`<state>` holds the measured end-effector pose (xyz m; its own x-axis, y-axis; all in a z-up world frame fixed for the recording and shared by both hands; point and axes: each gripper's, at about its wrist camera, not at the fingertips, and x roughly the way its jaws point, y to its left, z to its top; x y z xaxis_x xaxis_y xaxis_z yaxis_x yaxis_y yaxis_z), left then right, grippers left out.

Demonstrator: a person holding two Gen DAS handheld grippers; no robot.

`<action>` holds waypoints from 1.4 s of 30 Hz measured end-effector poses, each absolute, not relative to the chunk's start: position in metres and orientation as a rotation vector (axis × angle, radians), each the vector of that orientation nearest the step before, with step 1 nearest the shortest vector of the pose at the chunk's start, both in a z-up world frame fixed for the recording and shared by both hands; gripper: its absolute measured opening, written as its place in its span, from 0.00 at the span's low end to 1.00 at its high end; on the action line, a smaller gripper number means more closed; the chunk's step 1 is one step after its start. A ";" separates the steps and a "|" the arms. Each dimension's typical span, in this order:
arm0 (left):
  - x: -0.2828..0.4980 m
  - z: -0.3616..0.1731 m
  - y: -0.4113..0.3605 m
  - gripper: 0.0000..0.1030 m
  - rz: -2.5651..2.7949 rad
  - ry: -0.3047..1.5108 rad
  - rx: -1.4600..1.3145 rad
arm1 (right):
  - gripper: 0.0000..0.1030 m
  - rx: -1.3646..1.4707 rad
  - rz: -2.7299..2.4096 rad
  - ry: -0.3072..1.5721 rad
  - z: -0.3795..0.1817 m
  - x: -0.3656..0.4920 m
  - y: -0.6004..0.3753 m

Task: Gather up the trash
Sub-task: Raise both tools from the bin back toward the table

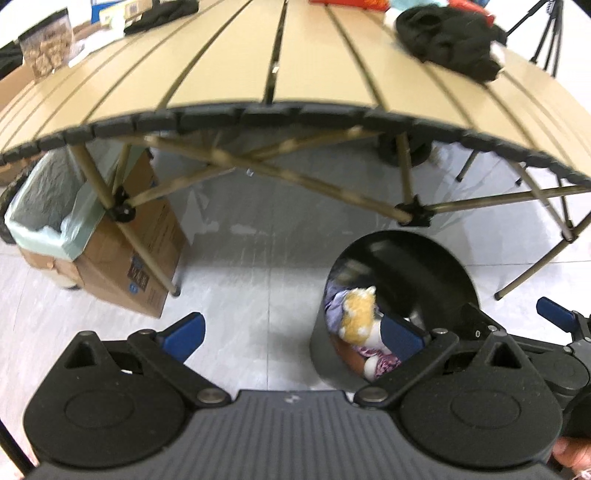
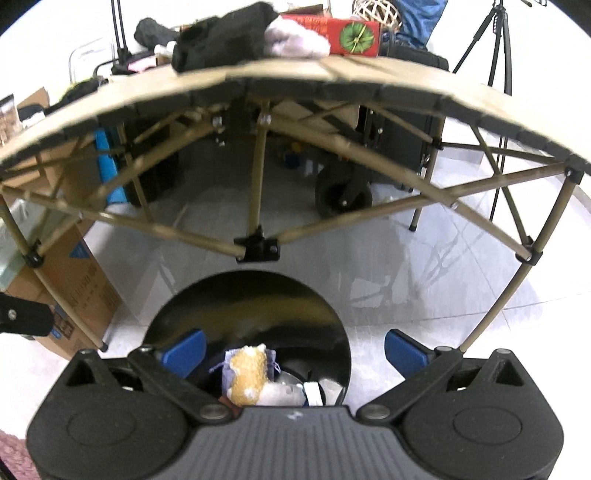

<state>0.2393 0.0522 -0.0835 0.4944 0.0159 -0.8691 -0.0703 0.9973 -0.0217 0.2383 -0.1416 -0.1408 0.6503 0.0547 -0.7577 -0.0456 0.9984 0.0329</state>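
Pale floor tiles spread under a slatted folding table in the left wrist view. On the tabletop lies a heap of black cloth. Under the table's left end stands a cardboard box, and beside it a bin lined with a pale green bag; what is in that bin cannot be made out. Right of centre on the floor stands a round black trash bin, holding a yellow-and-white plush toy among purple and patterned scraps. The left gripper hangs above the floor, jaws spread wide and empty.

From the right wrist, the same black trash bin sits directly below the right gripper, whose jaws are wide apart, gripping nothing. Inside lie the plush toy, lilac cloth and white crumpled pieces. A red box rests on the table.
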 end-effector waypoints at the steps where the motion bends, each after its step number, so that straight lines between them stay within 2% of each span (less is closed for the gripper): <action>1: 0.237 -0.081 0.051 1.00 0.045 1.040 -0.053 | 1.00 0.016 0.060 0.853 -0.137 0.236 -0.144; 14: 0.223 -0.033 0.034 1.00 -0.073 0.916 -0.079 | 1.00 0.045 0.082 0.685 -0.075 0.201 -0.178; 23: 0.243 0.008 0.010 1.00 -0.112 0.777 -0.081 | 1.00 0.044 0.029 0.504 -0.032 0.198 -0.204; 34: 0.289 0.033 -0.014 1.00 -0.106 0.645 -0.076 | 1.00 0.108 -0.013 0.367 -0.006 0.236 -0.225; 42: 0.323 0.032 -0.025 1.00 -0.082 0.631 -0.089 | 1.00 0.185 -0.046 0.309 0.006 0.277 -0.238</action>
<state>0.3231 -0.0247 0.0317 0.8042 -0.1036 -0.5853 0.0494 0.9929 -0.1080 0.2770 -0.2382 0.0060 0.9519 -0.0164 -0.3060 0.0730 0.9820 0.1745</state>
